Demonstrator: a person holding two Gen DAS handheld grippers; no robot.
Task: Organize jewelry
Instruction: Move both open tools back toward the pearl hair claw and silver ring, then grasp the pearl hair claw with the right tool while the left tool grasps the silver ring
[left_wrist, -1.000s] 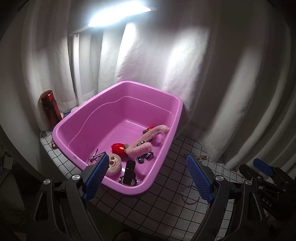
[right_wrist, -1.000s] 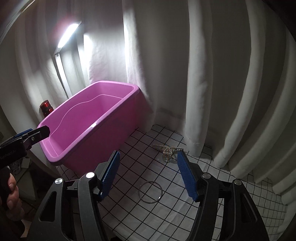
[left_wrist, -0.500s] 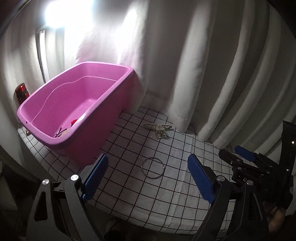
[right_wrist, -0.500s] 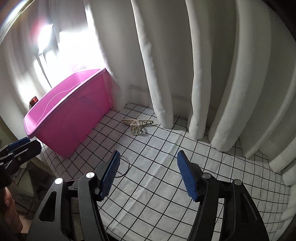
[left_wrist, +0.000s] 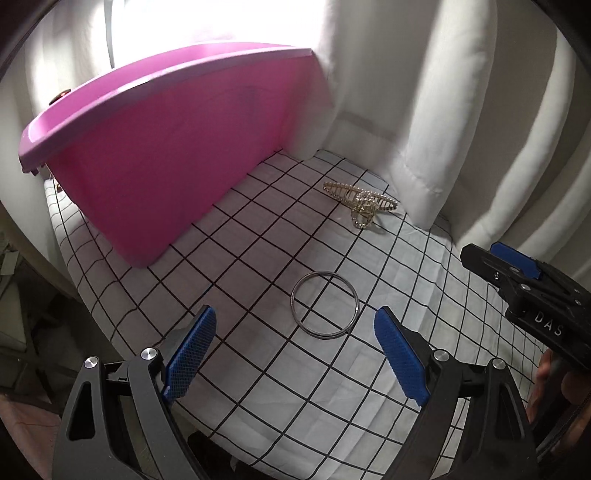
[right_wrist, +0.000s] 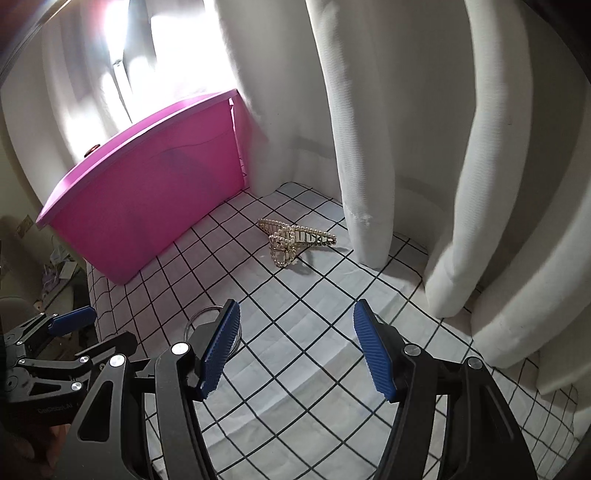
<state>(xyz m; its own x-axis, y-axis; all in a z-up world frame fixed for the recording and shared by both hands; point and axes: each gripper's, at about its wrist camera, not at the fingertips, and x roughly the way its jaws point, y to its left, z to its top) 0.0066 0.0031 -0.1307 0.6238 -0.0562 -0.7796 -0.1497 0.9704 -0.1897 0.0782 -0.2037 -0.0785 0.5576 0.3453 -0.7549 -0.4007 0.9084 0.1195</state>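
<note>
Both tongs gape wide and hold nothing: the left tongs (left_wrist: 294, 343) hover just short of the silver bangle (left_wrist: 324, 304) lying on the checked cloth (left_wrist: 258, 369). The right tongs (right_wrist: 295, 332) face the pearl hair clip (right_wrist: 293, 238), which lies farther back, near the pink tub (right_wrist: 155, 206) and the white curtain (right_wrist: 369, 129).

Home-like corner, prob. a bedroom nook — white curtains (right_wrist: 373, 122) round a checked tablecloth (left_wrist: 332, 373), pink plastic tub (left_wrist: 177, 147) at its left edge.
</note>
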